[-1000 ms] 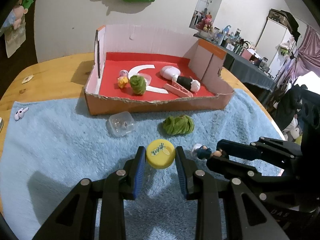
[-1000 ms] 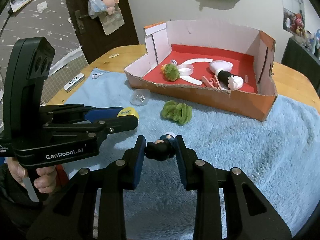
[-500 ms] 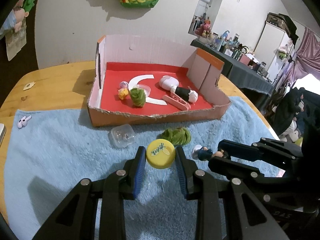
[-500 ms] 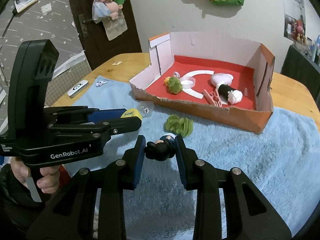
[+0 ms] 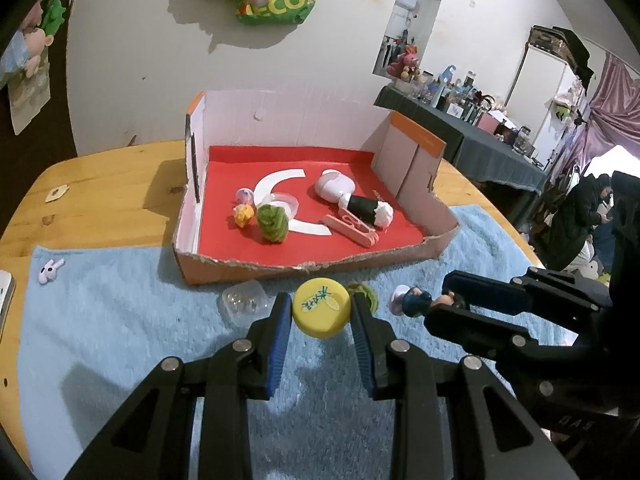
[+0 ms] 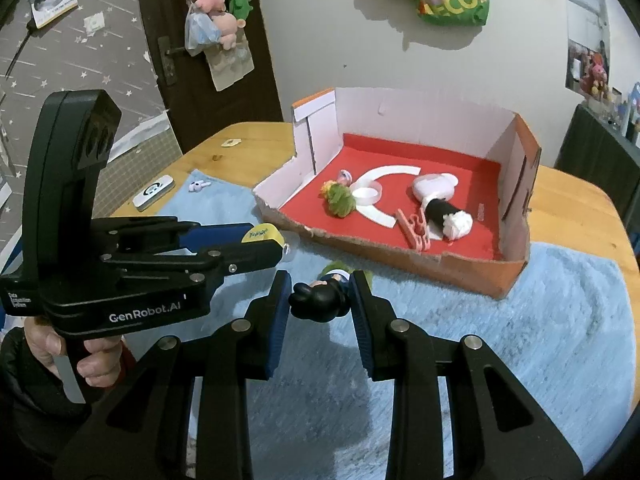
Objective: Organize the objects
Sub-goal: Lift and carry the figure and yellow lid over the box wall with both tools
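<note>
My left gripper is shut on a yellow bottle cap and holds it above the blue towel, just short of the cardboard box. My right gripper is shut on a small dark-haired figurine, also lifted, beside the left one. The figurine shows in the left wrist view; the cap shows in the right wrist view. A green yarn ball lies on the towel, mostly hidden behind the fingers.
The red-floored box holds a green yarn ball, a pink clip, a sushi-like roll, a white case and small toys. A clear plastic case and a small earbud toy lie on the towel. The wooden table extends left.
Both grippers have risen and moved toward the box with the cap and the figurine held. The loose green yarn ball is now largely hidden behind the fingers.
</note>
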`<control>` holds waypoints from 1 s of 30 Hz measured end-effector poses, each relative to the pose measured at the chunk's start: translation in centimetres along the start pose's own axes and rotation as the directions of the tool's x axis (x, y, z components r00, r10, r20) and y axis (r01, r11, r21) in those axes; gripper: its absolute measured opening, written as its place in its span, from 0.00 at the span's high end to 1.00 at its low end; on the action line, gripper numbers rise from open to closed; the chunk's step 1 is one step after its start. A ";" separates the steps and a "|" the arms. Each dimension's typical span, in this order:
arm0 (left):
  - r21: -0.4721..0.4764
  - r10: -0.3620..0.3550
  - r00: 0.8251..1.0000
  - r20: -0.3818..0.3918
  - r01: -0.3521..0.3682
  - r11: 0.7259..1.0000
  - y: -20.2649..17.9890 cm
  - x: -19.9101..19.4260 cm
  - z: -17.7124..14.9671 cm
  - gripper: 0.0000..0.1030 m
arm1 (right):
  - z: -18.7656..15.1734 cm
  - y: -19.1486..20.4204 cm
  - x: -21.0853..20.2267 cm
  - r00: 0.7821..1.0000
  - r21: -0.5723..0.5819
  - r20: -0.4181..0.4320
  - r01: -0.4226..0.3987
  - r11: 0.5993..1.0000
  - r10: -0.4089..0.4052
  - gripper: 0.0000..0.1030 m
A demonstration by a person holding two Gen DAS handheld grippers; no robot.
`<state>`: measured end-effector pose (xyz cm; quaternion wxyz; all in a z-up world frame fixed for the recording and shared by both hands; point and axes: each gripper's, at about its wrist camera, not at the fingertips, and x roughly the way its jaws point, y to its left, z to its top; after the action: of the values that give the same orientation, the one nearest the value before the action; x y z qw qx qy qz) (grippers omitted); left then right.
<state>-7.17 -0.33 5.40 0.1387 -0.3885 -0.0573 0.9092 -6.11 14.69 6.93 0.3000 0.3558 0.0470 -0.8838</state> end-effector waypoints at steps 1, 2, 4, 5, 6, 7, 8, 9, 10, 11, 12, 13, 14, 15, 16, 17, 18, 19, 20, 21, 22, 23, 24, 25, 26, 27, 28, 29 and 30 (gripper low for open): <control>0.001 0.000 1.000 0.000 0.000 1.000 0.0 0.0 0.1 0.69 | 0.1 0.0 0.0 1.000 -0.002 0.002 0.000 1.000 0.000 0.72; 0.001 0.000 1.000 0.000 0.000 1.000 0.0 0.0 0.1 0.69 | 0.3 -0.1 0.0 1.000 -0.004 0.003 0.002 1.000 -0.002 0.72; 0.000 0.000 1.000 0.000 0.000 1.000 0.0 0.0 0.1 0.69 | 0.6 -0.2 0.0 1.000 -0.005 0.005 0.003 1.000 -0.003 0.72; 0.000 0.000 1.000 0.001 0.000 1.000 0.0 0.1 0.2 0.69 | 0.7 -0.2 0.1 1.000 -0.006 0.006 0.003 1.000 -0.003 0.72; 0.000 0.000 1.000 0.001 0.000 1.000 0.0 0.1 0.2 0.69 | 0.9 -0.2 0.1 1.000 -0.007 0.006 0.003 1.000 -0.003 0.72; 0.000 0.000 1.000 0.001 0.000 1.000 0.0 0.1 0.2 0.69 | 1.0 -0.3 0.1 1.000 -0.008 0.006 0.004 1.000 -0.004 0.72; 0.000 0.000 1.000 0.000 0.000 1.000 0.0 0.1 0.2 0.69 | 1.1 -0.3 0.1 1.000 -0.009 0.006 0.004 1.000 -0.004 0.72; 0.000 0.000 1.000 0.001 0.000 1.000 0.0 0.1 0.2 0.69 | 1.3 -0.3 0.1 1.000 -0.010 0.007 0.004 1.000 -0.004 0.72; 0.000 -0.001 1.000 0.001 0.001 1.000 0.0 0.1 0.2 0.69 | 1.3 -0.4 0.1 1.000 -0.010 0.007 0.004 1.000 -0.004 0.72; 0.000 -0.001 1.000 0.001 0.001 1.000 0.0 0.1 0.3 0.69 | 1.5 -0.4 0.1 1.000 -0.011 0.008 0.004 1.000 -0.004 0.72; 0.000 0.000 1.000 0.001 0.000 1.000 0.0 0.1 0.3 0.69 | 1.6 -0.4 0.2 1.000 -0.011 0.009 0.003 1.000 -0.003 0.72; -0.001 -0.001 1.000 0.001 0.001 1.000 0.0 0.1 0.4 0.69 | 1.7 -0.4 0.2 1.000 -0.011 0.010 0.002 1.000 -0.002 0.72; -0.001 -0.001 1.000 0.001 0.001 1.000 0.0 0.2 0.6 0.69 | 1.8 -0.5 0.2 1.000 -0.011 0.011 0.002 1.000 -0.002 0.72; -0.001 0.000 1.000 0.001 0.000 1.000 0.1 0.2 0.7 0.69 | 2.0 -0.5 0.3 1.000 -0.012 0.011 0.002 1.000 -0.002 0.72; -0.002 0.000 1.000 0.000 0.000 1.000 0.1 0.2 0.8 0.69 | 2.0 -0.6 0.3 1.000 -0.012 0.011 0.002 1.000 -0.002 0.72; -0.004 -0.001 1.000 -0.003 0.000 1.000 0.1 0.3 1.0 0.69 | 2.2 -0.6 0.4 1.000 -0.012 0.011 0.001 1.000 -0.001 0.72; -0.004 -0.001 1.000 -0.002 0.001 1.000 0.1 0.3 1.0 0.69 | 2.3 -0.7 0.5 1.000 -0.012 0.011 0.001 1.000 0.000 0.72; -0.005 0.000 1.000 -0.004 0.000 1.000 0.2 0.4 1.2 0.69 | 2.3 -0.7 0.5 1.000 -0.012 0.010 0.000 1.000 0.000 0.72; -0.006 0.000 1.000 -0.004 0.000 1.000 0.2 0.4 1.3 0.69 | 2.5 -0.8 0.6 1.000 -0.011 0.010 -0.001 1.000 0.001 0.72; -0.007 0.001 1.000 -0.005 -0.001 1.000 0.3 0.4 1.5 0.69 | 2.5 -0.9 0.7 1.000 -0.011 0.009 -0.001 1.000 0.001 0.72; -0.008 0.001 1.000 -0.005 -0.001 1.000 0.4 0.5 1.7 0.69 | 2.6 -0.9 0.7 1.000 -0.010 0.009 -0.002 1.000 0.002 0.72; -0.008 0.001 1.000 -0.005 -0.001 1.000 0.4 0.6 1.9 0.69 | 2.7 -1.0 0.8 1.000 -0.009 0.008 -0.002 1.000 0.002 0.72; -0.008 0.002 1.000 -0.005 -0.002 1.000 0.5 0.7 2.1 0.69 | 2.9 -1.0 0.9 1.000 -0.009 0.007 -0.003 1.000 0.003 0.72; -0.008 0.003 1.000 -0.005 -0.003 1.000 0.6 0.7 2.1 0.69 | 3.0 -1.1 0.9 1.000 -0.009 0.007 -0.003 1.000 0.003 0.72; -0.009 0.003 1.000 -0.006 -0.003 1.000 0.6 0.8 2.3 0.69 | 3.1 -1.2 1.0 1.000 -0.009 0.007 -0.003 1.000 0.004 0.72; -0.010 0.002 1.000 -0.007 -0.002 1.000 0.8 1.0 2.4 0.69 | 3.3 -1.3 1.1 1.000 -0.007 0.006 -0.004 1.000 0.004 0.72; -0.009 0.003 1.000 -0.008 -0.003 1.000 0.9 1.1 2.5 0.69 | 3.4 -1.4 1.2 1.000 -0.006 0.005 -0.005 1.000 0.005 0.72; -0.009 0.005 1.000 -0.009 -0.005 1.000 1.0 1.3 2.7 0.69 | 3.5 -1.5 1.3 1.000 -0.006 0.005 -0.005 1.000 0.005 0.72; -0.009 0.005 1.000 -0.011 -0.005 1.000 1.1 1.5 3.0 0.69 | 3.7 -1.6 1.4 1.000 -0.005 0.005 -0.005 1.000 0.005 0.72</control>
<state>-10.48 -0.90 6.21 0.1351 -0.3942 -0.0596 0.9071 -10.03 14.20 8.50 0.3031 0.3530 0.0478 -0.8839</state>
